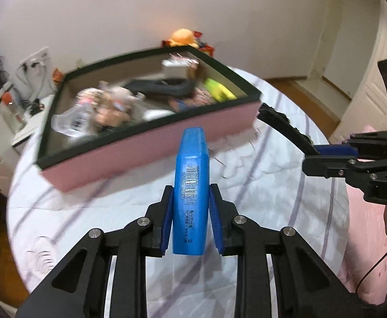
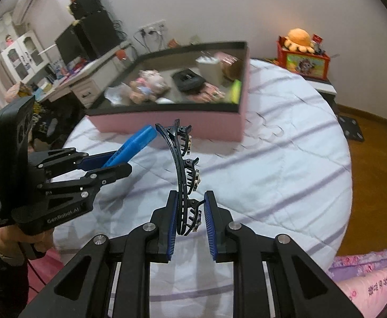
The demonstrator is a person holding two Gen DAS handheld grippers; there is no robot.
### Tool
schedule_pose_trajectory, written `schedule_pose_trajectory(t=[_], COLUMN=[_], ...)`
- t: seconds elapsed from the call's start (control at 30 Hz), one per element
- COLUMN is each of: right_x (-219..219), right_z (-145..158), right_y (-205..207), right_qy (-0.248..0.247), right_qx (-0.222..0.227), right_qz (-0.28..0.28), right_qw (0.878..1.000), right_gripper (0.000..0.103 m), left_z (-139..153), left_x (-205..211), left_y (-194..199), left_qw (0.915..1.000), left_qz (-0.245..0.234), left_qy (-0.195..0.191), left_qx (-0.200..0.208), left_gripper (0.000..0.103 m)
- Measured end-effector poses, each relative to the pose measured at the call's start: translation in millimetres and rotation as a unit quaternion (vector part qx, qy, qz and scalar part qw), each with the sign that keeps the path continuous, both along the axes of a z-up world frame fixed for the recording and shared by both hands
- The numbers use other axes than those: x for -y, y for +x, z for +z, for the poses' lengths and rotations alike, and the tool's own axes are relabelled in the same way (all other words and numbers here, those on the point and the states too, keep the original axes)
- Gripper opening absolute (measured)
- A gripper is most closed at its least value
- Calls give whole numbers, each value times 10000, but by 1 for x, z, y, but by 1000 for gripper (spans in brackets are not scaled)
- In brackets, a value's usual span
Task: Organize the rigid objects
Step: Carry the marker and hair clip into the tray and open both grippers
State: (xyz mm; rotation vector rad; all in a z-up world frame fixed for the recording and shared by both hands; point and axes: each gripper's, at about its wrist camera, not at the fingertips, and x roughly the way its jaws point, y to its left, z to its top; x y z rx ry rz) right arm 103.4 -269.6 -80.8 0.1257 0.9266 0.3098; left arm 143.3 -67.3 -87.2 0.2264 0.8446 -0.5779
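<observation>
My left gripper is shut on a flat blue bottle with a barcode, held upright above the bed. The same bottle sticks out of the left gripper at the left of the right wrist view. My right gripper is shut on a long black toothed hair clip, which curves up from the pads. In the left wrist view the hair clip juts from the right gripper toward the box corner. Just beyond both stands a pink box with a dark rim, holding several items.
The box rests on a bed with a white striped quilt. An orange plush sits on a red box at the back right. A white desk with dark equipment stands at the left. Wooden floor lies to the right.
</observation>
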Motion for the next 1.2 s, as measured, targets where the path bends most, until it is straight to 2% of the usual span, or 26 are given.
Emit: schedule_pose_trajectory(t=[0.23, 0.37, 0.5, 0.63, 0.87, 1.17, 1.2], right_x=[-26, -33, -36, -32, -34, -55, -58], right_z=[39, 58, 67, 58, 30, 7, 4], right_y=[27, 59, 99, 133, 176, 209, 211], right_qy=[-167, -265, -327, -341, -316, -581, -641], right_qx=[425, 598, 642, 462, 99, -140, -159], right_qz=[310, 354, 304, 162, 70, 95, 93], right_qw=[9985, 9972, 9969, 9982, 9994, 9982, 9978], right_gripper=[19, 19, 19, 19, 19, 20, 20], left_z=[41, 62, 70, 67, 41, 21, 21], left_x=[-26, -36, -38, -32, -23, -7, -5], left_y=[23, 51, 86, 116, 163, 187, 187], left_qw=[9984, 9962, 9950, 9946, 9950, 9947, 9945], left_qz=[396, 614, 753, 849, 946, 1027, 1041], left_qy=[-101, -245, -344, -358, -292, 64, 155], left_qx=[397, 561, 557, 487, 94, -57, -13], left_gripper=[26, 26, 26, 26, 26, 27, 31])
